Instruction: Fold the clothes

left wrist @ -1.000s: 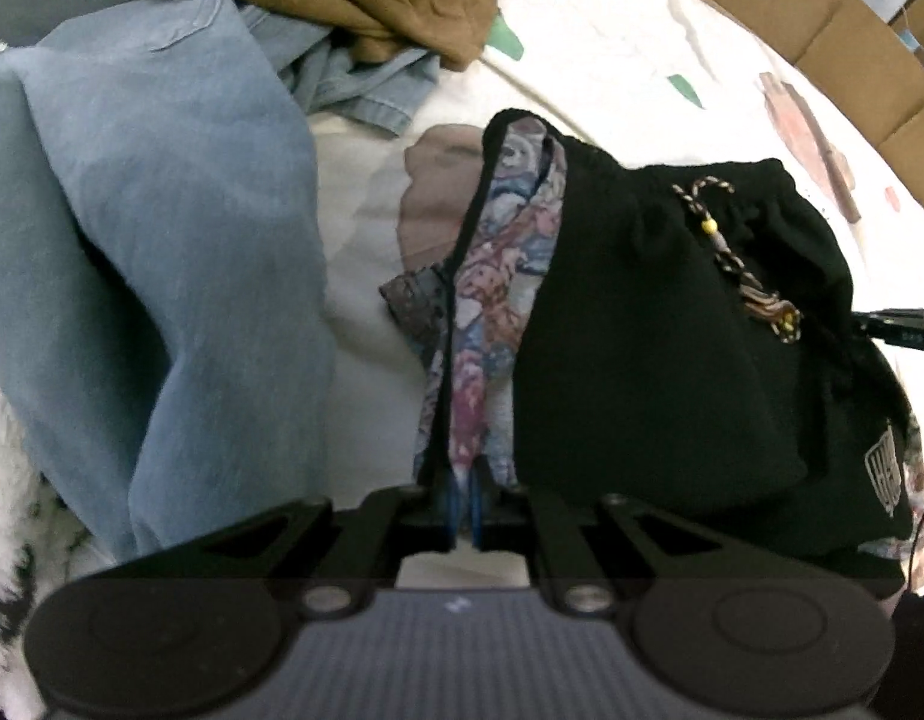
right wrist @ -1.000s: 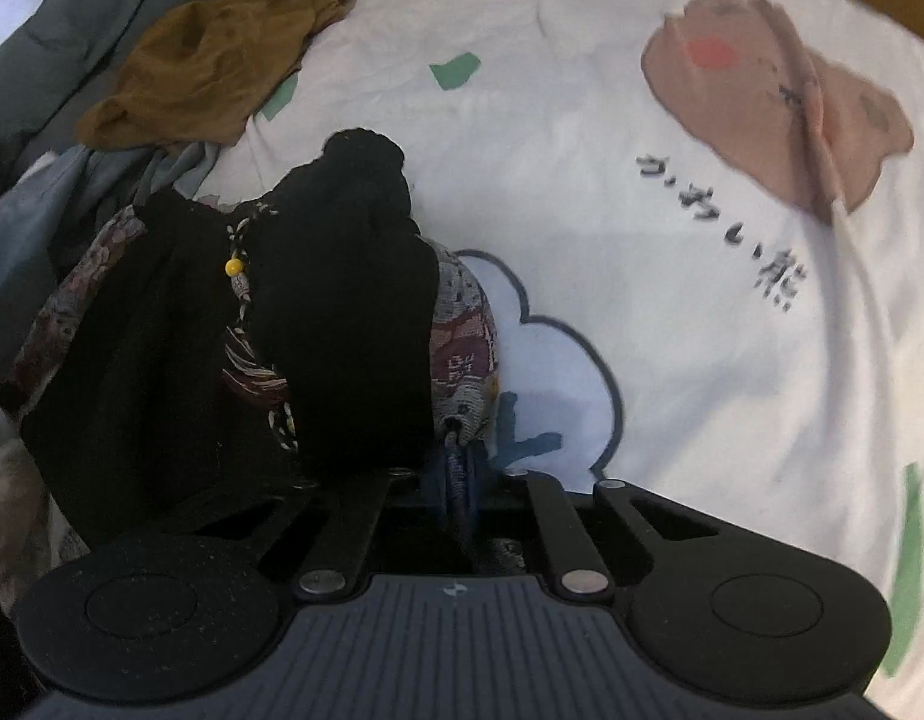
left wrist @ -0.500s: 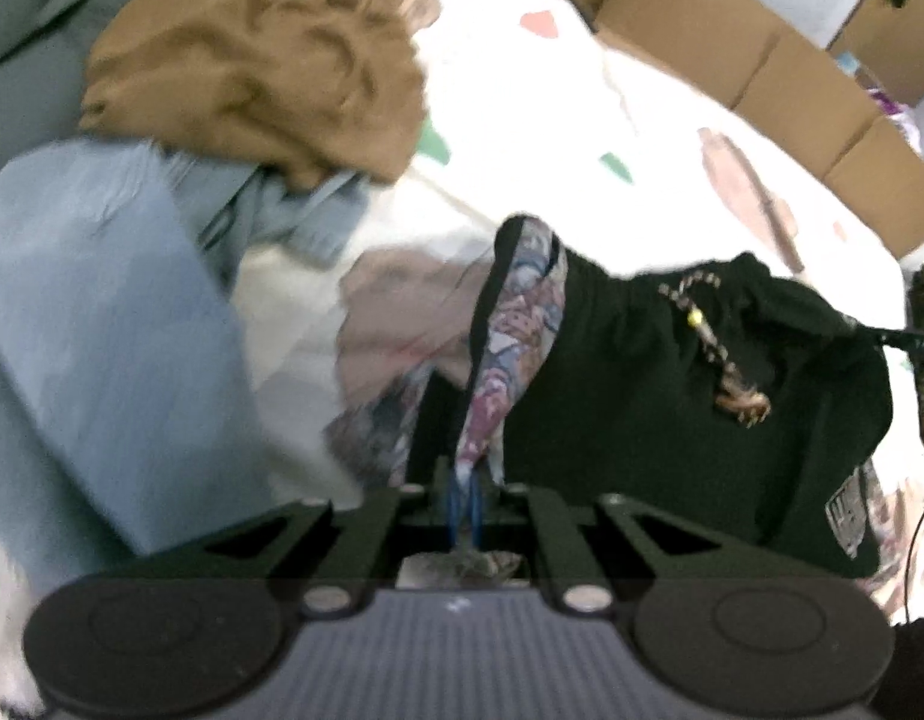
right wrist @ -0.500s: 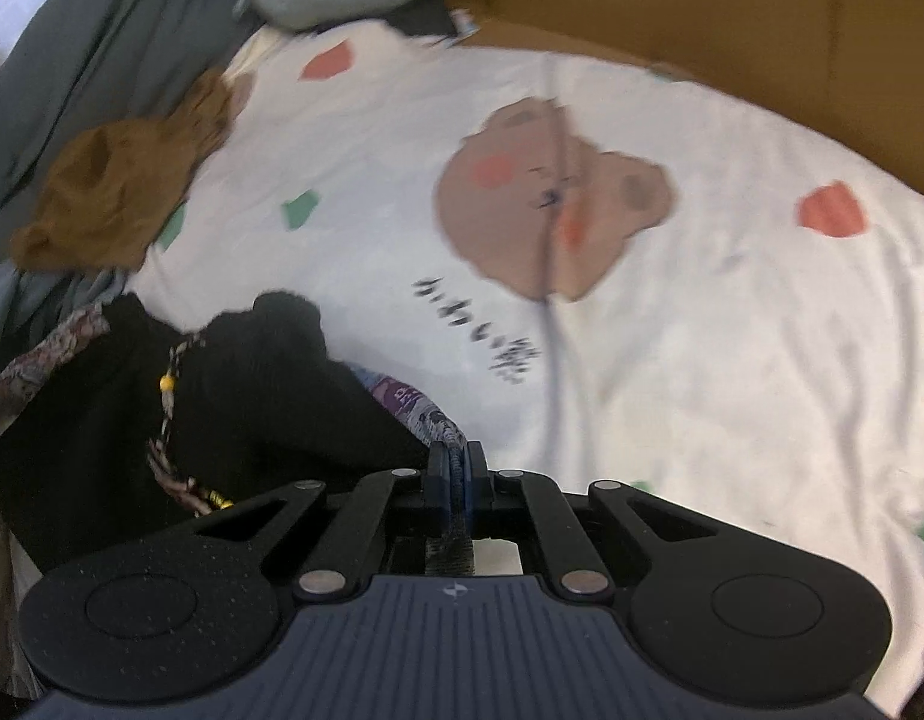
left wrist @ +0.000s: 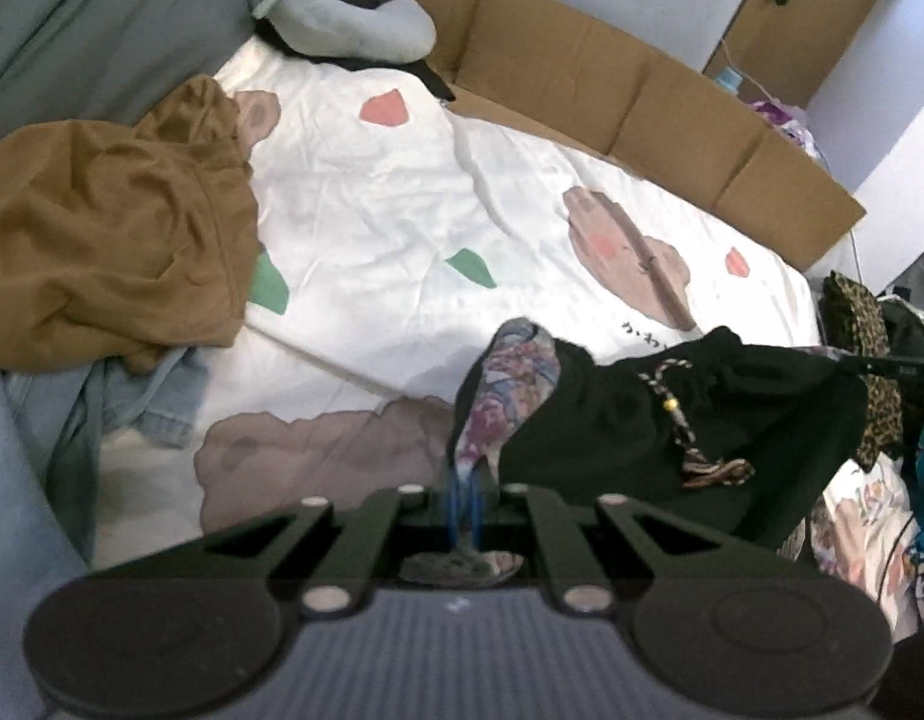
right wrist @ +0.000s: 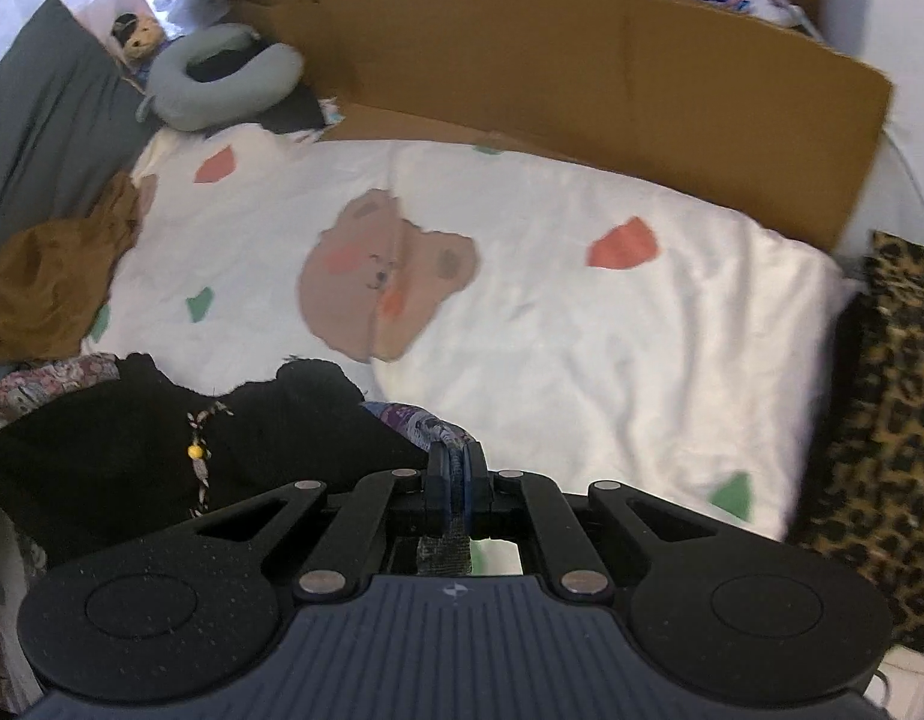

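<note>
2 claws (left wrist: 464, 489) (right wrist: 456, 483) pinching black shorts (left wrist: 642, 420), raised higher off bedsheet (right wrist: 582, 330) than before

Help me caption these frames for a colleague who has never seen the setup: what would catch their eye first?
Probably the black garment with a patterned lining, stretched above the bed between the two tools: the left tool and right tool are each shut on an edge of it. Behind it spreads the white bear-print bedcover, with a crumpled brown garment at its left and a cardboard wall along the far side.
</note>
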Demonstrator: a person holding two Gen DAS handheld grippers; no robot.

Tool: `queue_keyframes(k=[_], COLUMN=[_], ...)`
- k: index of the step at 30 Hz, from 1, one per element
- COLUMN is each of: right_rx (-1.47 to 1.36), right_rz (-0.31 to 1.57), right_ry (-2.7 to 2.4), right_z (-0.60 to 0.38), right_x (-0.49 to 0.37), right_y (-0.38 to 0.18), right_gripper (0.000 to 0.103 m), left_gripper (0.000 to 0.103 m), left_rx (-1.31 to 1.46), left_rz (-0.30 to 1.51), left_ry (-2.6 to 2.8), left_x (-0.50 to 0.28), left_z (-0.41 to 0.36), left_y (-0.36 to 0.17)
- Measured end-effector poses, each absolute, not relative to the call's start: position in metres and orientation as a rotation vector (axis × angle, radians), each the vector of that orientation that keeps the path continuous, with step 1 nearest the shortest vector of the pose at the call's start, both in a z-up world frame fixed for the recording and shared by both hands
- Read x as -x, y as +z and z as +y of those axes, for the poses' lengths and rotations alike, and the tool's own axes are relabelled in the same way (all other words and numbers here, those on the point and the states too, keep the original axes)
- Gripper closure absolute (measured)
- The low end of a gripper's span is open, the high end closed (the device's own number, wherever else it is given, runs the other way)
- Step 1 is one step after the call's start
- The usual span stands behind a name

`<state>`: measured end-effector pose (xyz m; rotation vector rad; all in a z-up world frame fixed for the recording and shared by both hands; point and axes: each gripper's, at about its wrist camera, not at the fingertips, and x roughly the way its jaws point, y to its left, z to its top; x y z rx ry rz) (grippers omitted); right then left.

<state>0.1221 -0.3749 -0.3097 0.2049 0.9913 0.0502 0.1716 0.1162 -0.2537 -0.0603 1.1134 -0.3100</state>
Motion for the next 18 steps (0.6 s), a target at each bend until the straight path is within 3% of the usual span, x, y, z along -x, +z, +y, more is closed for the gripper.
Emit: queue_keyframes(k=[16,18], right_rx=[-0.236,-0.246], right_rz=[1.208,1.217], right_ry=[0.073,0.069], right_z=[-0.362,-0.364], right_x=[-0.077,-0.075], right_y=[-0.371,-0.373], right_gripper=[0.098,0.095], left_gripper=[0.098,0.088], left_rx=[0.127,0.138], left_rz=[1.299,1.340], left_ry=[-0.179,-0.157], left_x=[-0.141,-0.138], left_z=[0.170,0.172], left_y=[-0.340,-0.348])
